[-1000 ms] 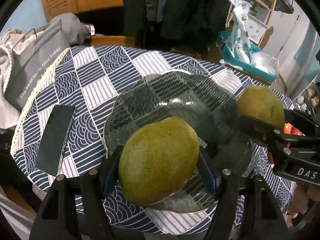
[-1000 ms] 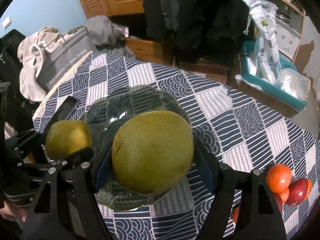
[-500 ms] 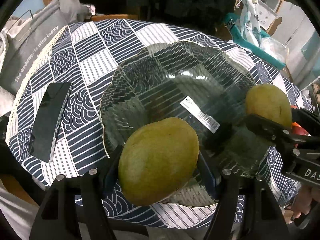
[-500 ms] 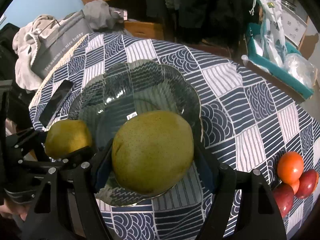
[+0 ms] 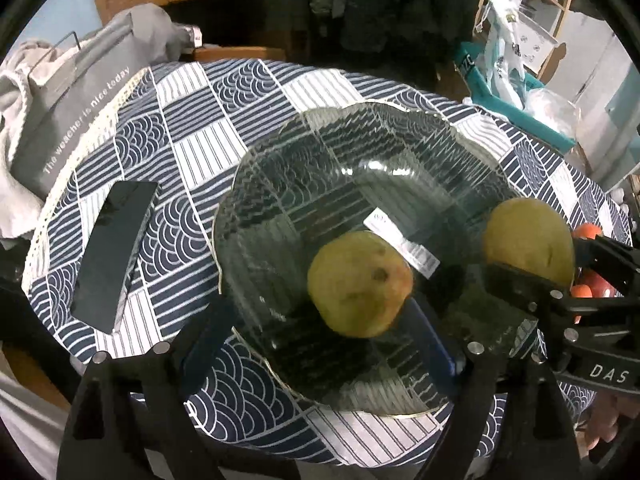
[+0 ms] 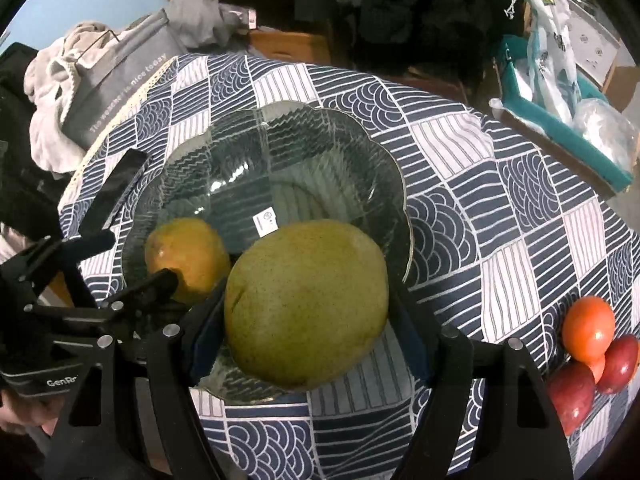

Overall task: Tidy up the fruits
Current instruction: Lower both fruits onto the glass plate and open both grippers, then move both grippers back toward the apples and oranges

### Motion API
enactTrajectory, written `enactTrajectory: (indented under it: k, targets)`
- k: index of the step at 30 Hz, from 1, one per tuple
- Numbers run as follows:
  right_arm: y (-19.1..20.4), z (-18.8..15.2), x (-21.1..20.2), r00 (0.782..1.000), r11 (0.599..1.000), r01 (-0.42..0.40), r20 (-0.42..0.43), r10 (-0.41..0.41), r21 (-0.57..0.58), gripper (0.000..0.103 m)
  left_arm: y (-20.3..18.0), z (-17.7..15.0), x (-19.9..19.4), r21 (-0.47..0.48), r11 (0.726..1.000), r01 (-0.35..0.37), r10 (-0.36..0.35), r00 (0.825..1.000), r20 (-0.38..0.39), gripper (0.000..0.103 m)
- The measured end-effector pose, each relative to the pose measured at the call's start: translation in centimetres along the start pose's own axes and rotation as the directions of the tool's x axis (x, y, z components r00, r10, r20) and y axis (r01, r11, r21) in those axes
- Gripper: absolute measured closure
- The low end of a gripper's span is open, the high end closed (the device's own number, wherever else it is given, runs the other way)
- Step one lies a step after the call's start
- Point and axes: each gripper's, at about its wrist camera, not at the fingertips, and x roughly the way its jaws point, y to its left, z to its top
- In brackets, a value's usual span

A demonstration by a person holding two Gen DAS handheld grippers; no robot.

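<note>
Nearest, the right gripper (image 6: pixel 306 344) has its fingers clamped on a large green mango (image 6: pixel 306 304), held over the near rim of the glass bowl (image 6: pixel 384 168). The left gripper (image 5: pixel 320 340) stands wide apart, its smaller mango (image 5: pixel 360 284) lying loose in the bowl. The mangoes look heavy, smooth and bruisable, best held across the middle; the glass looks fragile. A phone (image 5: pixel 114 256) lies left, red fruits (image 6: pixel 588 328) right on the worktop (image 6: pixel 500 208).

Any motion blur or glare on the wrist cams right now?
Left wrist view: the smaller yellow-green mango in the clear ribbed glass bowl is smeared with motion blur, and a small glare spot sits on the glass. Right wrist view: the large green mango held in the right hand-held gripper is sharp. Both views show fisheye bending and dark corners.
</note>
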Motion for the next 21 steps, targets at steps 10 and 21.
enactTrajectory:
  k: [10,21]
  targets:
    - [-1.0,0.4,-1.3,0.999,0.998,-0.022,0.035,0.02,0.055,0.027,-0.6,-0.2,-0.9,0.028,1.0,-0.004,0.004,1.0,0.02,0.015]
    - [-1.6,-0.1,-5.4,0.988,0.998,0.055,0.143,-0.06,0.043,0.028,-2.7,0.5,-4.3,0.048,0.998,0.027,-0.032,0.993,0.112,0.015]
